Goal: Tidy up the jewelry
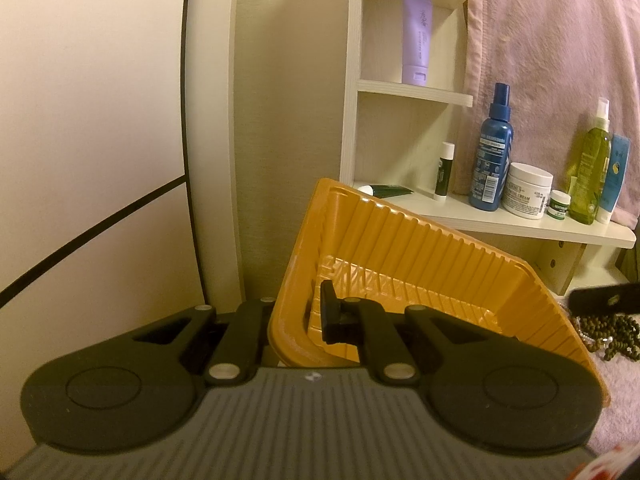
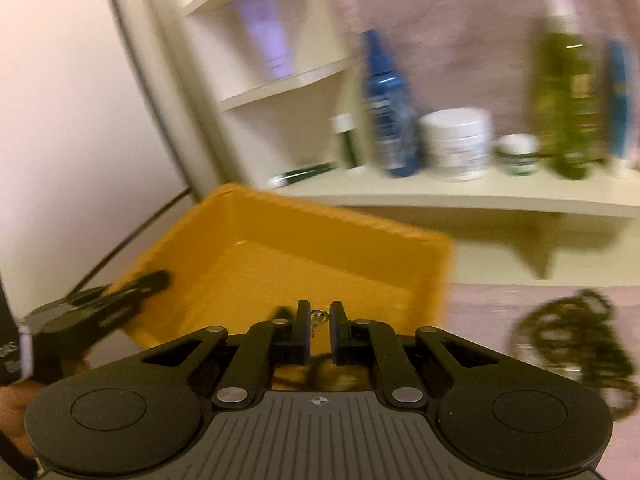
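An orange plastic tray (image 1: 420, 264) is tilted up off the pink cloth. My left gripper (image 1: 298, 316) is shut on the tray's near left wall, one finger inside and one outside. The tray (image 2: 304, 264) also shows in the blurred right wrist view, with the left gripper (image 2: 132, 288) on its left rim. My right gripper (image 2: 319, 330) sits over the tray's near edge, jaws narrowly apart around a small silvery piece of jewelry (image 2: 318, 318). A dark bead necklace (image 1: 612, 334) lies on the cloth right of the tray, and it also shows in the right wrist view (image 2: 576, 344).
A white shelf (image 1: 520, 224) behind the tray carries a blue spray bottle (image 1: 492, 152), a white cream jar (image 1: 528, 192), a green bottle (image 1: 592, 168) and small tubes. A purple tube (image 1: 416, 40) stands higher up. A pink towel (image 1: 560, 40) hangs behind. A white wall panel is at left.
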The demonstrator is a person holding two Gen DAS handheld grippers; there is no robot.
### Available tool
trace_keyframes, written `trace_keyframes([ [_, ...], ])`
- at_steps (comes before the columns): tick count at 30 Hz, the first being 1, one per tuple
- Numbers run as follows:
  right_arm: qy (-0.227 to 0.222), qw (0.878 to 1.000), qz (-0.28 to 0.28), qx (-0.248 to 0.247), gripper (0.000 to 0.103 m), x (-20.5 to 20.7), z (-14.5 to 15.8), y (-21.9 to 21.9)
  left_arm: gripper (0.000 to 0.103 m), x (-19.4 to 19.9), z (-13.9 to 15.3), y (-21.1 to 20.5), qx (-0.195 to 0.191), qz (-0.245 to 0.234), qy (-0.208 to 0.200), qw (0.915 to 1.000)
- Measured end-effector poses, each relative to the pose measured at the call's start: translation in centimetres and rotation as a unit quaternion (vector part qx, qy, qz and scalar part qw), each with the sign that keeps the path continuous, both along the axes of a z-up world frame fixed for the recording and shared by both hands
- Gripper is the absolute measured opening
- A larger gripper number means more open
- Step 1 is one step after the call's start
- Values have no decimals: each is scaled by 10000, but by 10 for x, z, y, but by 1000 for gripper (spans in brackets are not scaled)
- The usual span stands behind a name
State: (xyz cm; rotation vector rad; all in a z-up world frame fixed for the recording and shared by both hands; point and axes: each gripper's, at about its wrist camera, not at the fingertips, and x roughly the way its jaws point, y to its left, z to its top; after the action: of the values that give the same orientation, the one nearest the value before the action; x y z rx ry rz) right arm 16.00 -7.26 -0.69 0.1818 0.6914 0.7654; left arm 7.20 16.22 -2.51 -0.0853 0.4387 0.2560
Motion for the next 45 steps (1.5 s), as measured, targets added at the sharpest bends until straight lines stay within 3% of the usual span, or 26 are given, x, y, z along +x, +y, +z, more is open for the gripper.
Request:
trace_keyframes([
  [6, -74, 9980, 633, -38, 9, -3, -13, 52, 8, 1, -1, 2, -48, -8, -27, 10000],
  [15, 33, 9959, 867, -255, 10, 9, -36, 81, 8, 0, -2, 3, -115, 12, -41, 9999],
  [16, 44, 9963, 833, -200, 12, 10, -37, 80, 8, 0, -2, 3, -122, 18, -36, 9999],
  [18, 31, 9970, 755, -154, 28, 11, -36, 75, 8, 0, -3, 3, -123, 35, -41, 9999],
  [19, 5, 9975, 701, -117, 42, 10, -33, 71, 8, 0, -3, 2, -115, 51, -41, 9999],
  [20, -21, 9979, 646, -60, 45, 11, -30, 66, 8, 0, -3, 2, -112, 69, -41, 9999],
  [26, -80, 9998, -43, 184, 45, 16, -16, -9, 8, 1, -4, 0, -195, 274, -31, 9994],
  [33, 340, 9904, -1293, -342, 45, 30, -37, -131, 8, 4, -5, 0, -169, 356, 17, 9992],
  [37, 411, 9846, -1510, -774, 44, 32, -41, -169, 9, 6, -6, 1, -184, 363, 81, 9991],
  [39, 349, 9837, -1432, -1032, 41, 32, -41, -173, 9, 7, -7, 3, -241, 391, 114, 9989],
  [41, 351, 9838, -1341, -1135, 29, 30, -41, -175, 9, 8, -8, 4, -268, 400, 135, 9988],
  [45, 398, 9856, -1059, -1258, 17, 39, -45, -160, 9, 9, -9, 6, -327, 423, 199, 9984],
])
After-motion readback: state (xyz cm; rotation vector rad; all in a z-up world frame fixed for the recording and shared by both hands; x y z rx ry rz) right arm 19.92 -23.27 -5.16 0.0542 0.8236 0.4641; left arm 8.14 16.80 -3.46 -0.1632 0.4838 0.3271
